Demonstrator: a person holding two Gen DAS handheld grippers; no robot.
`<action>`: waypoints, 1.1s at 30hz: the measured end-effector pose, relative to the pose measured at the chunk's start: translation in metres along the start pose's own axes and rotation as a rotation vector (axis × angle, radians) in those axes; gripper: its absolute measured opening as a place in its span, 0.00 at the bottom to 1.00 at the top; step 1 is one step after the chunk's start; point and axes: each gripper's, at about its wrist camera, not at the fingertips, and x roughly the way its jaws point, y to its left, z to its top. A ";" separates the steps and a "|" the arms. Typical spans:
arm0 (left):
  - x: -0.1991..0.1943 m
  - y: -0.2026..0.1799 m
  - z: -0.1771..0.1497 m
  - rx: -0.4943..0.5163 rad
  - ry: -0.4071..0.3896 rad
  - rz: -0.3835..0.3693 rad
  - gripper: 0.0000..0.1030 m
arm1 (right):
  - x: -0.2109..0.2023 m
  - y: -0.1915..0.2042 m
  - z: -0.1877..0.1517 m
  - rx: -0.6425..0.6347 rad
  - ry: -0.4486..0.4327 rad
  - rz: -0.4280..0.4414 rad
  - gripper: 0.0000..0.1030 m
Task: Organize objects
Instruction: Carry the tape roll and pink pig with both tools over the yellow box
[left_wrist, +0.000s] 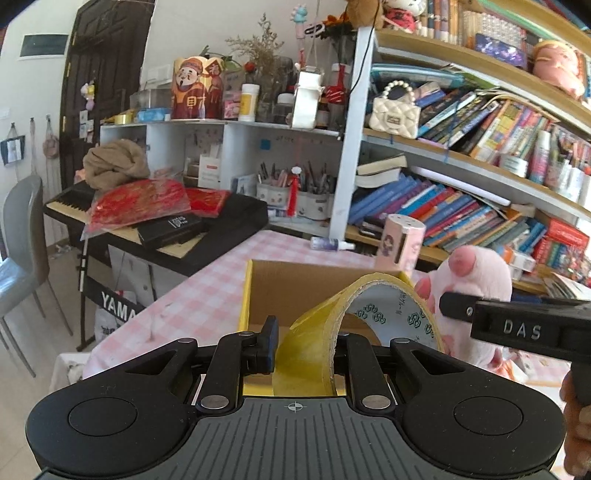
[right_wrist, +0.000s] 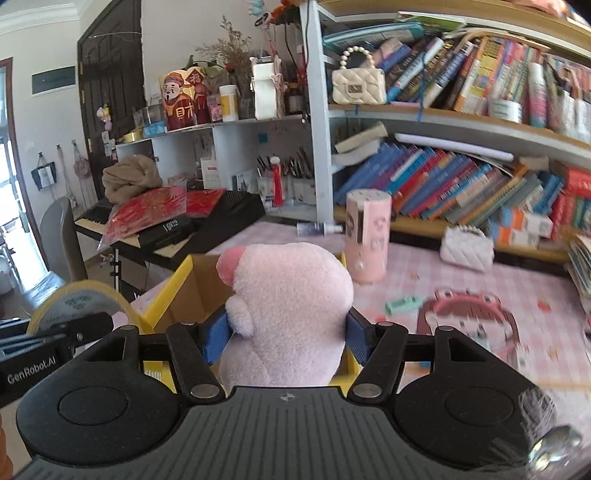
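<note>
A: What do you see from my left camera?

B: My left gripper (left_wrist: 303, 341) is squeezed shut on the wall of a yellow roll of sticky tape (left_wrist: 354, 321). The roll stands on its edge, up in the air, in front of the open cardboard box with yellow sides (left_wrist: 248, 295). The box sits on the pink checked tablecloth (left_wrist: 207, 291). The soft pink plush toy (left_wrist: 476, 280) is just to the right of the roll.

A: And from my right camera?

B: My right gripper (right_wrist: 286, 334) holds the plush toy (right_wrist: 291, 306). The blue pads (right_wrist: 216, 334) press into its sides, so the jaws stand partly apart around it. The toy is up over the box (right_wrist: 184, 280). The tape roll (right_wrist: 79, 301) is at the left. A pink round tin (right_wrist: 367, 236) stands behind the box, and a white quilted purse (right_wrist: 467, 249) lies farther right.
</note>
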 end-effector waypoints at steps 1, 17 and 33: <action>0.008 -0.002 0.002 -0.001 0.002 0.007 0.16 | 0.008 -0.002 0.005 -0.008 0.001 0.003 0.59; 0.116 -0.042 0.001 0.101 0.181 0.096 0.16 | 0.150 -0.025 0.041 -0.139 0.191 0.132 0.59; 0.153 -0.051 -0.017 0.146 0.335 0.154 0.16 | 0.220 -0.001 0.025 -0.310 0.411 0.231 0.59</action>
